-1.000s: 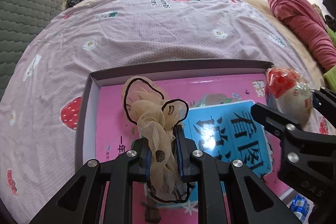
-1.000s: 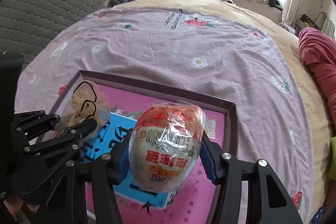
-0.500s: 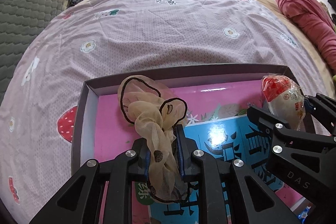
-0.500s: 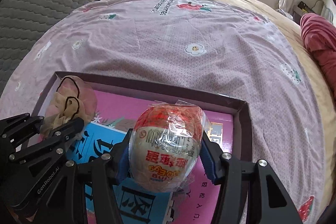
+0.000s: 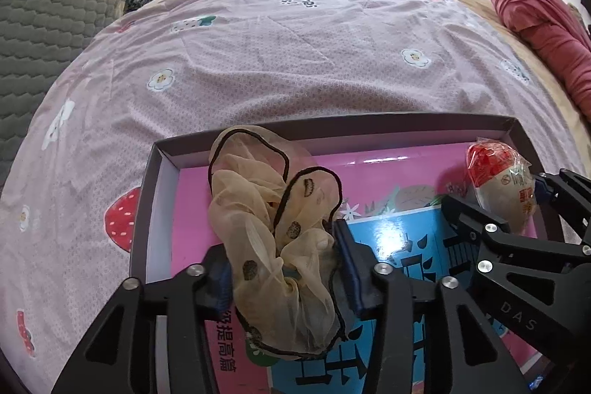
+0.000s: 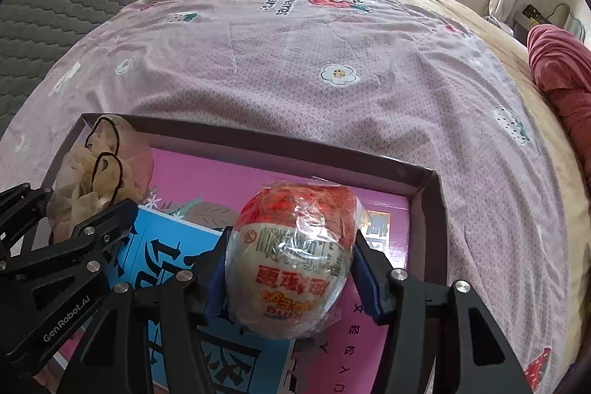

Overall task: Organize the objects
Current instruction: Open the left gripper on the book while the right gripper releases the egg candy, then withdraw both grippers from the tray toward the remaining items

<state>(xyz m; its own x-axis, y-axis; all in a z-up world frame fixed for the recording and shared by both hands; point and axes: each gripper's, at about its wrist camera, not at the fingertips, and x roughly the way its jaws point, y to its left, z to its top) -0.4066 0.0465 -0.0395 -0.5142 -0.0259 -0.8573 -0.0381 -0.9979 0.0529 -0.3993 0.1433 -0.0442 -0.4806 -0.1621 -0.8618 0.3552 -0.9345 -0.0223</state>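
Bed (image 5: pixel 280 61) under pink strawberry-print sheet. Shallow box (image 5: pixel 155 180) on it at 6 o'clock, pink-and-blue book (image 5: pixel 399 239) inside. Left gripper (image 5: pixel 284 268): fingers opening, sheer beige scrunchie (image 5: pixel 269 231) loose between them over the box's 9 o'clock side. Right gripper (image 6: pixel 291 276): fingers clamp wrapped egg-shaped snack (image 6: pixel 291 257) above the book, toward 3 o'clock.
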